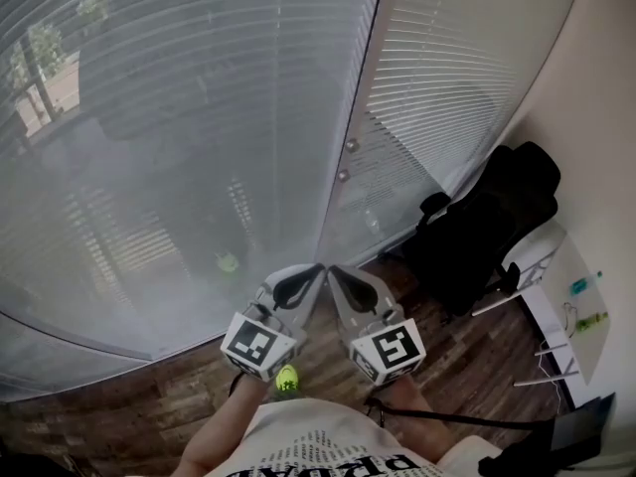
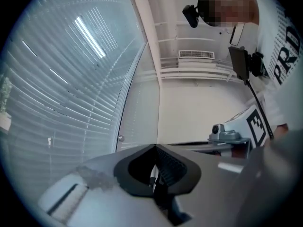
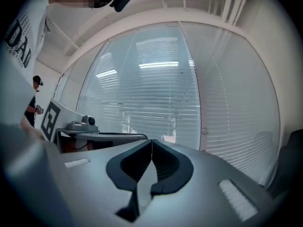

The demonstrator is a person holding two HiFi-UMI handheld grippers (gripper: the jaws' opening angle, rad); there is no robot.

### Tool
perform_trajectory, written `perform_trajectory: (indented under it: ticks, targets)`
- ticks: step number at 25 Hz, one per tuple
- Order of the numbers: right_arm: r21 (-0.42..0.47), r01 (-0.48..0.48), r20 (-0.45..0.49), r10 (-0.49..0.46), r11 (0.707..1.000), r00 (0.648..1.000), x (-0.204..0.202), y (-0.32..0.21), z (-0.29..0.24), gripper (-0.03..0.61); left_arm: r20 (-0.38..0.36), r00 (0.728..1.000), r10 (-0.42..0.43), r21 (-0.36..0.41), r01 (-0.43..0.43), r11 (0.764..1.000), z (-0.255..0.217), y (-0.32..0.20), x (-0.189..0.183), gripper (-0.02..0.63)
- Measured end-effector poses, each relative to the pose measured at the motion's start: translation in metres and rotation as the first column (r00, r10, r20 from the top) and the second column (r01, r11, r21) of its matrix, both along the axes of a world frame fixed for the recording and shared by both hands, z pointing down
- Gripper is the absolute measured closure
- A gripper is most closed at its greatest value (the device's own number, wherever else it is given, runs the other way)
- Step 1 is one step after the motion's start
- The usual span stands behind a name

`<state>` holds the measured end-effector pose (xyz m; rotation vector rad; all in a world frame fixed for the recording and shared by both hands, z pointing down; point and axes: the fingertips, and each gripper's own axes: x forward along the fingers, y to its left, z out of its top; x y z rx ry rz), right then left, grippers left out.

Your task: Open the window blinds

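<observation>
- The window blinds hung fully lowered over a wide curved pane, slats level and close-set, with trees outside showing dimly through them at the upper left
- A second, narrower panel of blinds covered the glass to the right, and a pale upright frame with two small round knobs parted the two
- The left gripper was held out level toward the foot of that frame, jaws pressed together at the tips with nothing between them, clear of the slats
- The right gripper sat just beside it, tips nearly meeting the left one's, jaws likewise clenched and empty
- Each carried its marker cube nearest the person, whose white printed shirt filled the bottom edge of the head view
- A bright green shoe showed below the left cube on the dark wooden floor
- A black office chair stood right of the narrower panel, against the wall
- A white desk lay beyond the chair, with small green items on it
</observation>
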<state>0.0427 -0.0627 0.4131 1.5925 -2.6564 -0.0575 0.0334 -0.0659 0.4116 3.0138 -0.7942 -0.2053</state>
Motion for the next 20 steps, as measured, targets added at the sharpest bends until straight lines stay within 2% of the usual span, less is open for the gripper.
perform_trajectory:
  ticks: [2, 9, 20]
  targets:
    - [0.001, -0.010, -0.005, 0.010, 1.000, 1.000, -0.001, -0.013, 0.001, 0.569, 0.010, 1.000, 0.010, 0.017, -0.011, 1.000, 0.002, -0.012, -0.001, 0.621]
    - [-0.021, -0.028, -0.010, 0.027, 0.999, 1.000, -0.005, -0.037, 0.013, 0.569, -0.001, 1.000, 0.006, -0.004, -0.006, 1.000, 0.016, -0.036, -0.005, 0.621]
    - [-0.033, 0.011, -0.014, -0.012, 0.999, 1.000, 0.015, -0.083, 0.028, 0.569, 0.023, 0.999, -0.032, -0.044, 0.033, 0.998, 0.031, -0.078, 0.014, 0.620]
